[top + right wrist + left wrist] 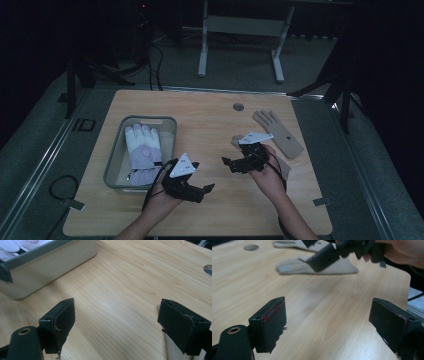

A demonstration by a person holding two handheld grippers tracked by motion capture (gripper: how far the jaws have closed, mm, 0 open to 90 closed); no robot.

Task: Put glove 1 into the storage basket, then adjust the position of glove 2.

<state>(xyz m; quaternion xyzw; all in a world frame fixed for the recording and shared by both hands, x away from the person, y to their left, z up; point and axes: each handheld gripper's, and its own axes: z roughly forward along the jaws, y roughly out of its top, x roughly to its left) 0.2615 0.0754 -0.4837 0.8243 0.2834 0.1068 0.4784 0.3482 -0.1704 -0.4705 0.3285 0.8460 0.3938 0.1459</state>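
Both claws stand wide open with nothing between their pads. The left gripper [206, 189] hovers over the bench's near middle, just off the corner of the translucent grey plastic bin [116, 150] near the left edge, where a white and lilac fabric glove [143, 146] already lies. The right gripper [227, 162] hangs beside it, jaws pointing toward the bin. Under and behind the right hand lies a tan fabric glove [297, 267]; a second tan glove [278, 132] lies further toward the far right corner, fingers pointing away. Both lie rightward, so the right hand looks nearer.
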